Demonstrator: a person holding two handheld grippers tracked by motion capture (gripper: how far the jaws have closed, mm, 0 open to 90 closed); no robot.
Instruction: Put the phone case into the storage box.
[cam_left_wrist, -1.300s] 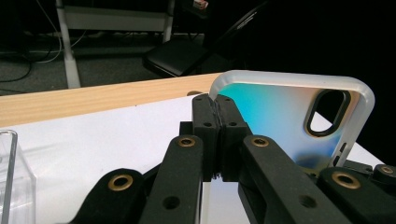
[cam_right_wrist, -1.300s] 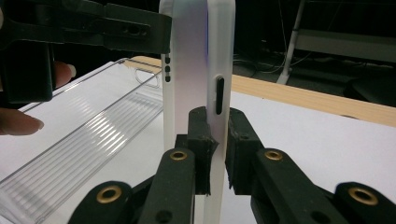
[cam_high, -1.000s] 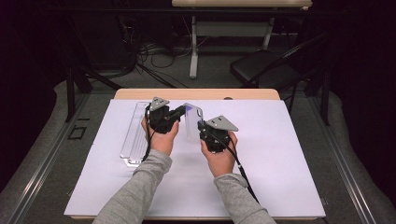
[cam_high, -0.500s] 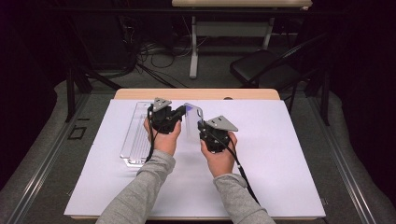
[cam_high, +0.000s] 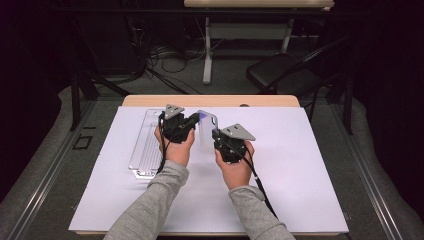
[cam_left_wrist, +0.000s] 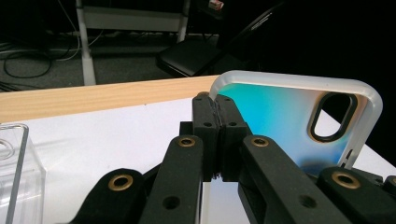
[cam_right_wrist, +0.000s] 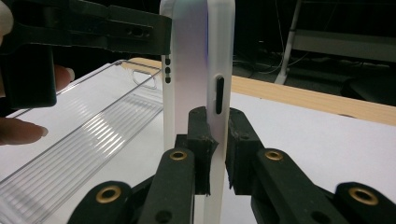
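A translucent white phone case (cam_high: 206, 131) with an iridescent back is held upright above the white sheet, between both hands. My left gripper (cam_high: 196, 122) is shut on its top edge; in the left gripper view the pads (cam_left_wrist: 208, 122) pinch the rim beside the case (cam_left_wrist: 285, 116) and its camera cut-out. My right gripper (cam_high: 216, 136) is shut on the case's side wall. In the right gripper view that gripper (cam_right_wrist: 216, 140) clamps the wall just below a button slot in the case (cam_right_wrist: 219, 56). The left gripper (cam_right_wrist: 161, 35) reaches in at the upper left.
A clear ribbed plastic box (cam_high: 146, 145) lies on the white sheet (cam_high: 300, 170) left of the hands, and also appears as the box (cam_right_wrist: 79, 149) and the box (cam_left_wrist: 14, 158). The wooden table edge (cam_high: 210, 100) runs behind. A chair (cam_high: 280, 75) and cables lie beyond.
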